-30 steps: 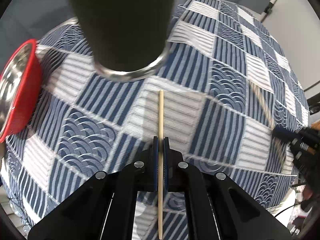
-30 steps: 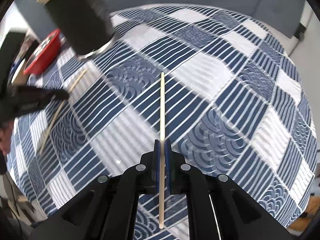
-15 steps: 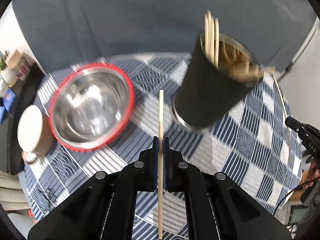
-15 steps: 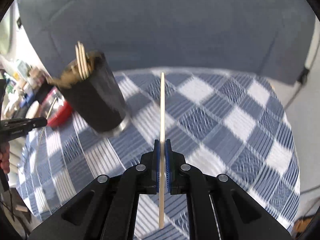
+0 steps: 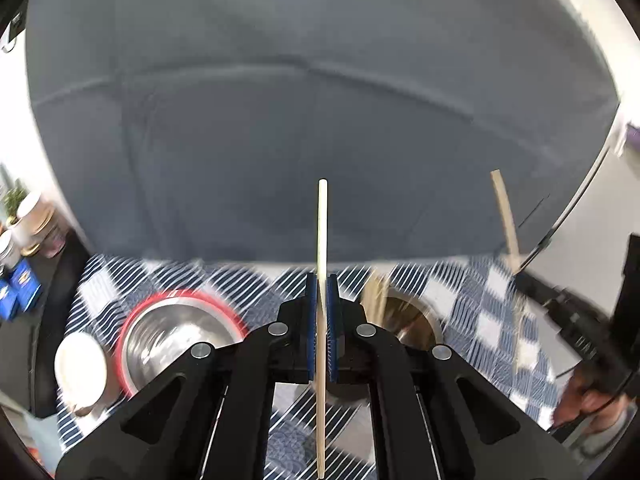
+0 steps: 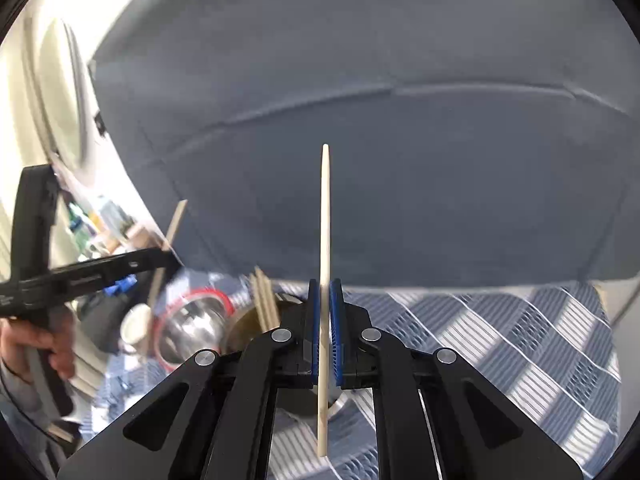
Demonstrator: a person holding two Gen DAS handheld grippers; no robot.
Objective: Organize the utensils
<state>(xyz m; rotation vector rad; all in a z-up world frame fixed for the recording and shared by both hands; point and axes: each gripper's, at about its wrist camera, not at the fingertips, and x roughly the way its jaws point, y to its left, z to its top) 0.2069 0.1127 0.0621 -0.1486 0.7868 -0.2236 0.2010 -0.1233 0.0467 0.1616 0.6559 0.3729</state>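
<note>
Each gripper, left (image 5: 322, 308) and right (image 6: 325, 312), is clamped on one chopstick (image 5: 321, 264). Holder (image 6: 248, 326) sits below; tip each stick down, then release.

Left gripper (image 5: 321, 280) jaws clamp a chopstick (image 5: 321, 240) (upright) above red-rimmed bowl (image 5: 176, 336).

The left gripper (image 5: 321, 280) is showing a matte black frame of two angular, branching arms with triangular cut-outs. Four round silver screw heads are sitting along its linkage. Its fingers (image 5: 310, 328) are wearing flat blue pads with fine ribbing. The right gripper (image 6: 325, 286) is looking the same: black arms, four silver screws, blue ribbed fingers (image 6: 337, 332). Seen from the side, the left gripper's black body is carrying small pale lettering, too blurred to read.
</note>
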